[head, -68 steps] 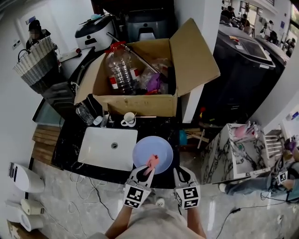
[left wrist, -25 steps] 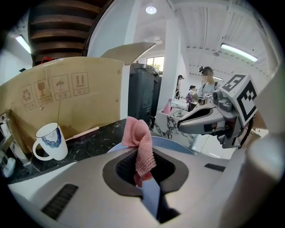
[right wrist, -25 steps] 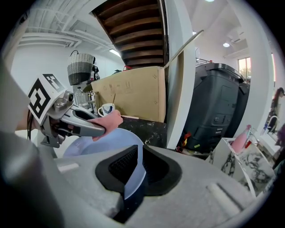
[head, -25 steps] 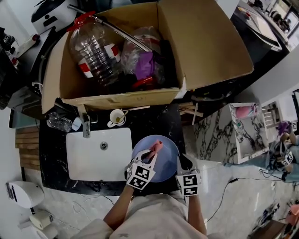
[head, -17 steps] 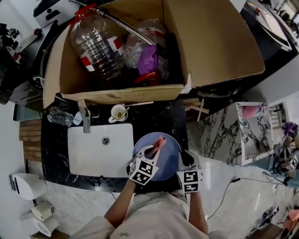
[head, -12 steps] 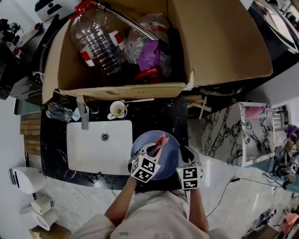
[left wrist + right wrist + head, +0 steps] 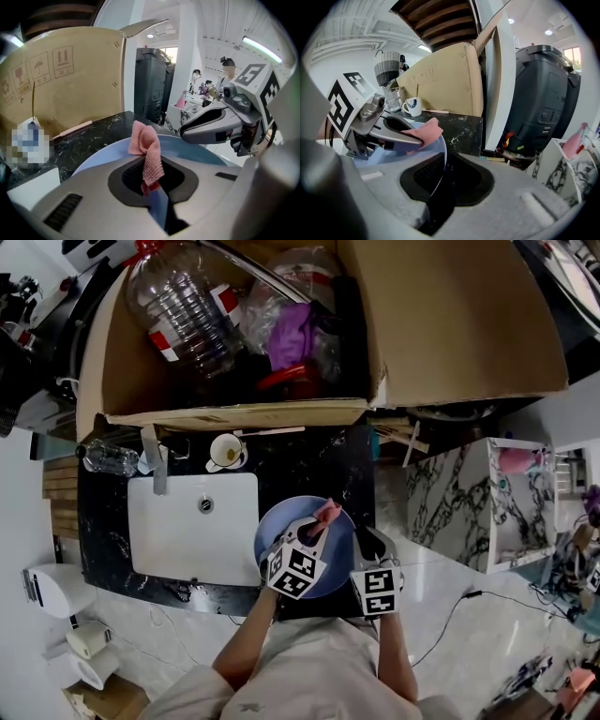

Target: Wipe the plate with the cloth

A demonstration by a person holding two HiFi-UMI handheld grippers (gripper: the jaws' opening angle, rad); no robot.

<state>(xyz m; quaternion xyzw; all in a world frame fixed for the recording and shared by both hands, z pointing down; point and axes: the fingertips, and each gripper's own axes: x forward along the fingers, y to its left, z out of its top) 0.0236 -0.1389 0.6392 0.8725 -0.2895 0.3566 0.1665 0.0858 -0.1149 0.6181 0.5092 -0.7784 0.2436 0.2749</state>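
1. The head view looks steeply down from above the person onto the dark worktop [image 7: 309, 460]. It takes in the sink [image 7: 164, 540], the cardboard box [image 7: 450, 324] and both grippers low in frame.
2. The left gripper view rides the left gripper [image 7: 315, 525], close behind its jaws and low over the plate [image 7: 270, 542], facing the box wall.
3. The right gripper view rides the right gripper [image 7: 368, 540], just behind its jaws, facing across the plate towards the box.
4. All three share the plate, the cloth [image 7: 327, 512] and the box. Each gripper view also shows the other gripper.

black marble counter [image 7: 309, 474], white sink [image 7: 169, 545]
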